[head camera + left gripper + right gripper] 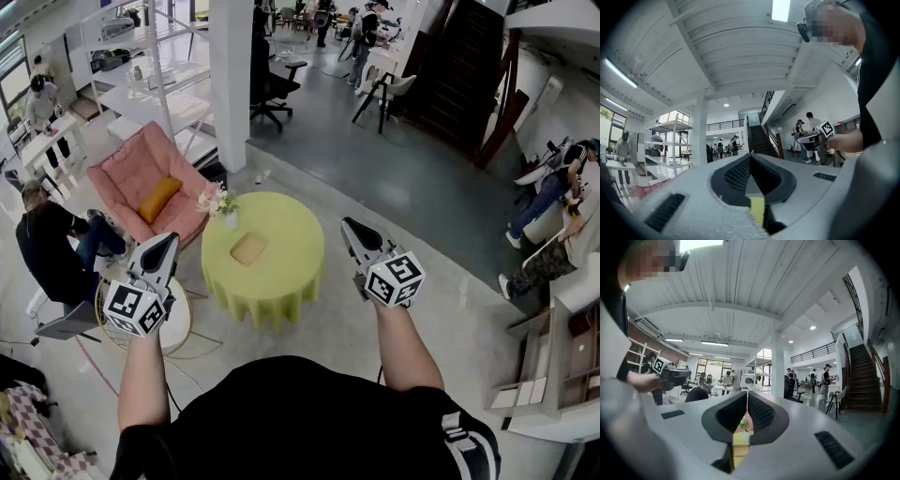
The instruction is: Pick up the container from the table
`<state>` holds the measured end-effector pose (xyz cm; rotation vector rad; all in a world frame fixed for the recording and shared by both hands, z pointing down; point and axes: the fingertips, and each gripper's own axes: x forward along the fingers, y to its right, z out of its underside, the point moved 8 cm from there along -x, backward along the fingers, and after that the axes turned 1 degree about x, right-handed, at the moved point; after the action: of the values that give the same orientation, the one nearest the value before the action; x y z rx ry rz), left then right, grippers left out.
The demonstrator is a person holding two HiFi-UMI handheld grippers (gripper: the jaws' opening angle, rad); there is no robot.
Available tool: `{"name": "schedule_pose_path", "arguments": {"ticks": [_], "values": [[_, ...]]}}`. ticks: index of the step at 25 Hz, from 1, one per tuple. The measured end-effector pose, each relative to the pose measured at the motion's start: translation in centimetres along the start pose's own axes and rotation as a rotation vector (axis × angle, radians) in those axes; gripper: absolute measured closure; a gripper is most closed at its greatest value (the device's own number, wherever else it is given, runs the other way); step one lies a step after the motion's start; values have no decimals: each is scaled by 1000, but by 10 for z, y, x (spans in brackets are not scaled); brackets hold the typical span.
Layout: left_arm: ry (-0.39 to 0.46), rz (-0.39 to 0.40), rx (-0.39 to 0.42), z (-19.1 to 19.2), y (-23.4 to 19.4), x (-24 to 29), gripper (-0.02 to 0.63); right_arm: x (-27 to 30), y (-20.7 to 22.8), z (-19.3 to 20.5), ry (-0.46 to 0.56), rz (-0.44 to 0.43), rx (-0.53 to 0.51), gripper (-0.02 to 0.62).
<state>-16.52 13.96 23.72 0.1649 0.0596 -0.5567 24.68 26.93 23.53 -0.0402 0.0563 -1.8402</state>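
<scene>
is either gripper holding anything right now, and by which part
Nothing is held. The left gripper and the right gripper both have their jaws together with nothing between them; the tan container lies untouched on the round yellow-green table.

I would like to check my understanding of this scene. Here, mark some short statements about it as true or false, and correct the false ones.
1. The container lies on the round table with the yellow-green cloth. True.
2. The right claw is closed on the container. False: its jaws are together with nothing between them, and the container is untouched.
3. A vase of flowers stands near the table's edge. True.
4. The pink armchair holds a blue cushion. False: the cushion is orange.
5. The left claw is wide open. False: its jaws are together and empty.
</scene>
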Motion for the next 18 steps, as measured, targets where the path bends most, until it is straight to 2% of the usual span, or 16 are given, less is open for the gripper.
{"name": "schedule_pose_path", "arguments": {"ticks": [11,18], "values": [[-27,-3,17,2,43,37,591,-13,47,15,-10,5,-1,580],[-52,0,46,-7,74,62,591,-27,71,22,31,-21,32,580]]}}
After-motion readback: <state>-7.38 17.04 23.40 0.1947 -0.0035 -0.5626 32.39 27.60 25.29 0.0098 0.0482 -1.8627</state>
